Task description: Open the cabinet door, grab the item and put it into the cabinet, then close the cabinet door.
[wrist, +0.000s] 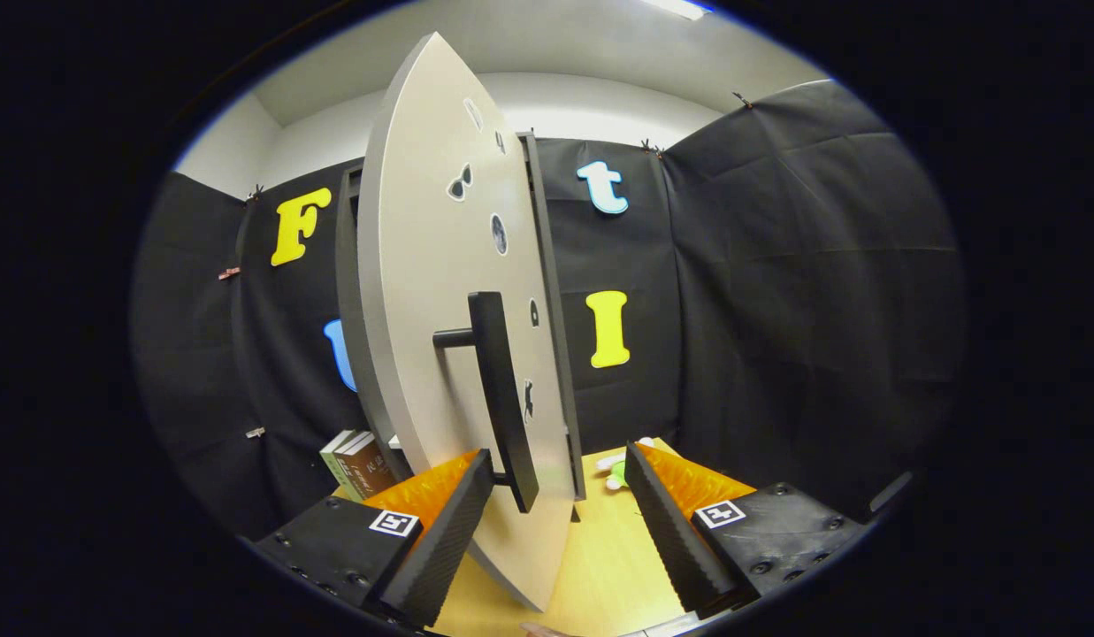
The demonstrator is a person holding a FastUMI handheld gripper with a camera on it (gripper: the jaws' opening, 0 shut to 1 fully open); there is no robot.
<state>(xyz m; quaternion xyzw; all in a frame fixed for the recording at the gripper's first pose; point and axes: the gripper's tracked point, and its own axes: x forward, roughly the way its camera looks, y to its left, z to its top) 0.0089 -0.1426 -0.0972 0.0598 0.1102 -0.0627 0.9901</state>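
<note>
1. Books [356, 460]: a few upright spines stand on the wooden table [600, 566] to the left of the door and beyond the left finger. They are not part of the task, as far as I can judge.
2. Cabinet [350, 292]: the dark frame shows behind the door's left edge. The interior is hidden by the door, so I cannot tell whether anything is inside.
3. Cabinet door [423, 292]: a pale grey panel with small stickers, swung partly out toward the camera and seen nearly edge-on. Judgement: the opening step is under way or just done, since the door stands clear of the frame.
4. Door handle [502, 398]: a dark vertical bar on a short stem. Its lower end hangs between the fingers, closer to the left one.
5. Gripper [560, 478]: the fingers are spread wide, nothing pinched. The left finger [449, 522] lies against or just beside the door face below the handle; contact cannot be confirmed. The right finger [666, 522] is apart from the door, over bare table.
6. Item [619, 471]: a small white-and-green object lies on the table beyond the fingers, just right of the door's edge and near the right fingertip. Its form is too small to identify.
7. Remaining, by judgement: grab the item, place it in the cabinet, close the door
</note>
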